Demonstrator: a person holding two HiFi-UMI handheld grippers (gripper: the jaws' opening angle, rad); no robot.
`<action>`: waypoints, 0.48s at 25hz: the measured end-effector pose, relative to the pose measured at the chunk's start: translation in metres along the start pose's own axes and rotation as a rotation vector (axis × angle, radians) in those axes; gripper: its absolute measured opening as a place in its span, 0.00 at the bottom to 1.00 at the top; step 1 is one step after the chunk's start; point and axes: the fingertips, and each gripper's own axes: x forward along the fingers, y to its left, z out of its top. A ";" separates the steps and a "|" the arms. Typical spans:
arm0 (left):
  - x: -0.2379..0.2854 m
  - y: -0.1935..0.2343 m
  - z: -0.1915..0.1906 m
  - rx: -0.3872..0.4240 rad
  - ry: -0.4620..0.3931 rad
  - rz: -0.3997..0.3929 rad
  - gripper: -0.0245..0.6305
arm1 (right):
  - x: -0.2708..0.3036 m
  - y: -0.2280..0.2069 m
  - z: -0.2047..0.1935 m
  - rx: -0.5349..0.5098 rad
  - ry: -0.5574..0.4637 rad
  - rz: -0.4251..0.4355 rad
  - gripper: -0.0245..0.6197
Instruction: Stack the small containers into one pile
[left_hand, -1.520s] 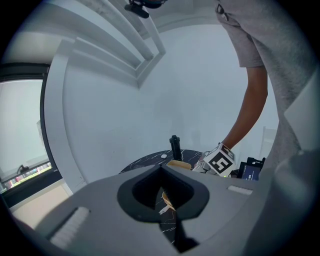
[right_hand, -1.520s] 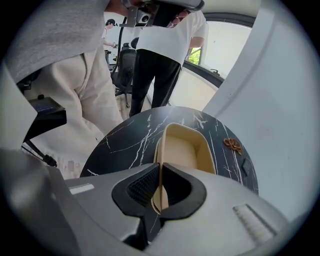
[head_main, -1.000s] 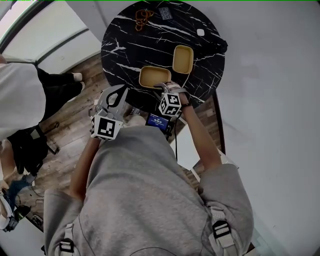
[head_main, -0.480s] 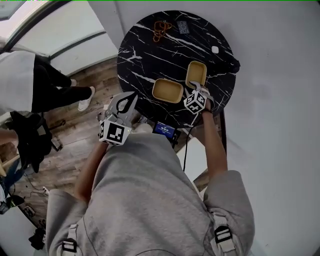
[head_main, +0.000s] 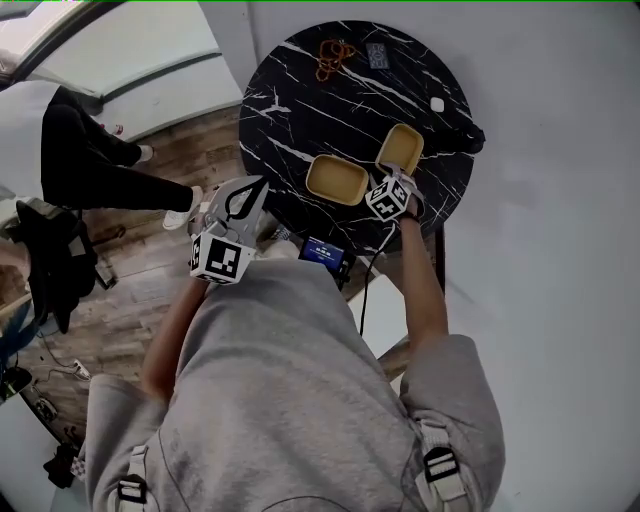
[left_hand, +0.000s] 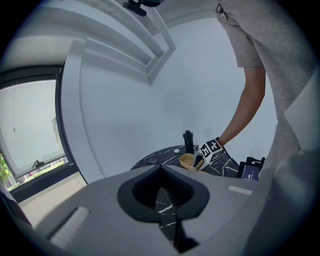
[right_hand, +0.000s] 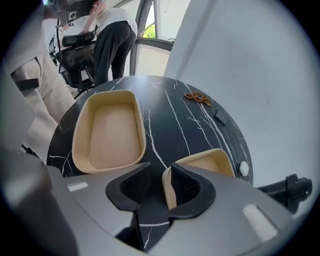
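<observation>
Two tan containers sit apart on the round black marble table (head_main: 300, 110). One container (head_main: 338, 179) (right_hand: 110, 131) is nearer the middle; the other container (head_main: 401, 148) (right_hand: 207, 161) lies to its right. My right gripper (head_main: 394, 176) (right_hand: 156, 169) points steeply down at that right container. Its jaws have just opened wider and straddle the near rim, one jaw inside and one outside, pads not pressing. My left gripper (head_main: 248, 192) (left_hand: 161, 170) hovers off the table's left edge, shut on nothing.
At the table's far side lie a brown chain-like item (head_main: 335, 55), a small dark rectangle (head_main: 377, 55) and a small white piece (head_main: 436, 104). A device with a blue screen (head_main: 322, 252) hangs below the near edge. A person (head_main: 90, 150) stands at left.
My right gripper has moved from the near edge of the middle container over to the right container, and its jaws have widened. The left gripper has drifted slightly beside the table.
</observation>
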 end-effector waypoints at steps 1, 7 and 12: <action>0.000 0.001 0.000 0.000 0.000 -0.002 0.04 | 0.001 0.000 -0.001 0.007 0.009 -0.005 0.26; 0.001 0.001 -0.003 0.002 0.007 -0.012 0.04 | 0.001 -0.008 -0.004 0.054 0.028 -0.051 0.09; 0.002 -0.004 -0.004 0.003 0.003 -0.027 0.04 | -0.009 -0.004 -0.005 0.075 0.003 -0.070 0.08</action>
